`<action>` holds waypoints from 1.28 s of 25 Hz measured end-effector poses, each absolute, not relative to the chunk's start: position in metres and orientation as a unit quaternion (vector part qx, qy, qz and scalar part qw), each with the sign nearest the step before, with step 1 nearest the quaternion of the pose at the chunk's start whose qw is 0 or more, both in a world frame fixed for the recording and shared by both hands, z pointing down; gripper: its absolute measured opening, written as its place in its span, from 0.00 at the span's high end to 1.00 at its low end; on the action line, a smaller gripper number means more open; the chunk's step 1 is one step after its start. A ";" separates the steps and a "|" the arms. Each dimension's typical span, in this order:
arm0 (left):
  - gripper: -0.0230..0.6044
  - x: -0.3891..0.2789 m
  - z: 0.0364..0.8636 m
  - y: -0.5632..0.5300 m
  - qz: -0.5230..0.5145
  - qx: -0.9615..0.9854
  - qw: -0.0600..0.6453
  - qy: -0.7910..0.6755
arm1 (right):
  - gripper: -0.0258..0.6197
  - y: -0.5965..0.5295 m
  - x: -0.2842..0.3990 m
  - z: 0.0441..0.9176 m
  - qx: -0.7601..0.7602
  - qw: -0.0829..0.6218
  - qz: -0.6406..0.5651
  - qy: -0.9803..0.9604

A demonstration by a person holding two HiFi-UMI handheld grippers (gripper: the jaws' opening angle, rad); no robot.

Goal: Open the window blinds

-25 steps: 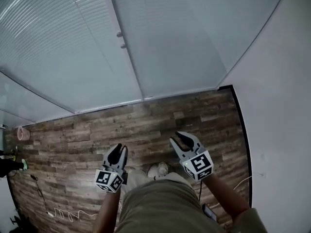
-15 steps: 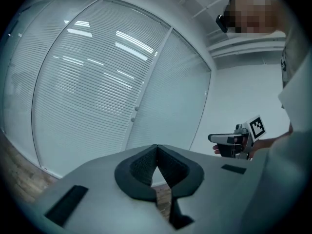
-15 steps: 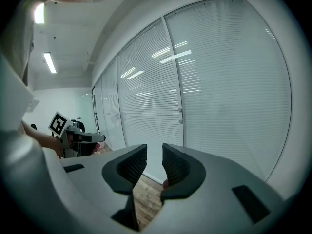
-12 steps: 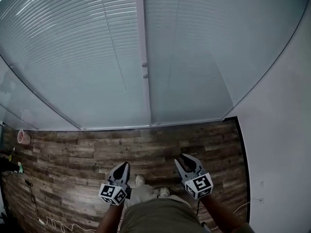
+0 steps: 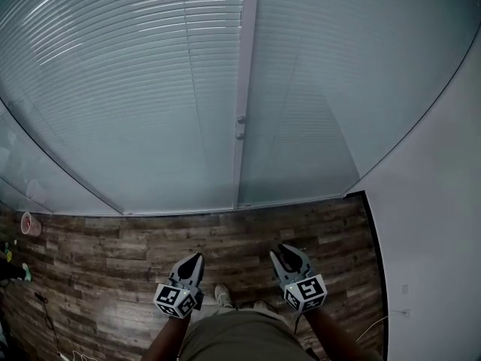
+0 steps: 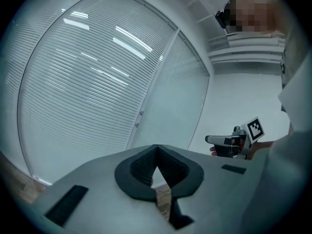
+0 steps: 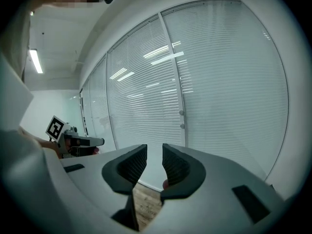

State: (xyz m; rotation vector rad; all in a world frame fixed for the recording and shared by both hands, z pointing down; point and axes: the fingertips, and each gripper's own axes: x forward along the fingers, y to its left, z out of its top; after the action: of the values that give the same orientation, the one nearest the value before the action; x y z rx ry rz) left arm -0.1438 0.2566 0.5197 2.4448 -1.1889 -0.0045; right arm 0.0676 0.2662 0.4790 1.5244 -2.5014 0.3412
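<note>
The window blinds [image 5: 143, 81] hang straight ahead of both grippers and well apart from them. They are pale horizontal slats, turned flat and closed, behind tall glass panels that reach down to the wooden floor [image 5: 113, 247]. A white mullion [image 5: 245, 66] splits the panels, and two small knobs [image 5: 240, 126] sit on it one above the other, higher than the grippers and between their lines of aim. In the right gripper view the knobs [image 7: 181, 119] stand just above and right of the jaws; in the left gripper view they show on the mullion [image 6: 151, 89] above the jaws.

The left gripper [image 5: 197, 257] is clenched, its dark pads meeting at the tip with nothing caught between them. The right gripper [image 5: 286, 251] is released: its pads stand apart around a clear gap, through which only glass and floor show.

The tops of the blinds are cut off in the head view, and a white wall [image 5: 436, 224] bounds them at the right. No cord or wand can be made out. The person's trousers hide the floor just beneath the hands.
</note>
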 end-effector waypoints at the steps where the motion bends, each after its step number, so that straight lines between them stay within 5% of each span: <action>1: 0.94 -0.150 0.521 0.253 -0.002 0.881 0.211 -0.424 | 0.80 0.262 0.061 0.480 0.517 0.096 0.115 -0.843; 16: 0.94 -0.198 0.539 0.209 -0.007 0.886 0.209 -0.415 | 0.80 0.212 0.015 0.487 0.525 0.091 0.100 -0.840; 32: 0.94 -0.112 0.526 0.151 0.005 0.872 0.226 -0.434 | 0.80 0.141 0.086 0.472 0.489 0.077 0.095 -0.864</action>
State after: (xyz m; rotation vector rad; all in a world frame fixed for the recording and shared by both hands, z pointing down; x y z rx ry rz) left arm -0.1122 0.1511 0.5256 2.4032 -1.1975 0.0141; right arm 0.0863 0.1409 0.4715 1.4640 -2.5890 0.2851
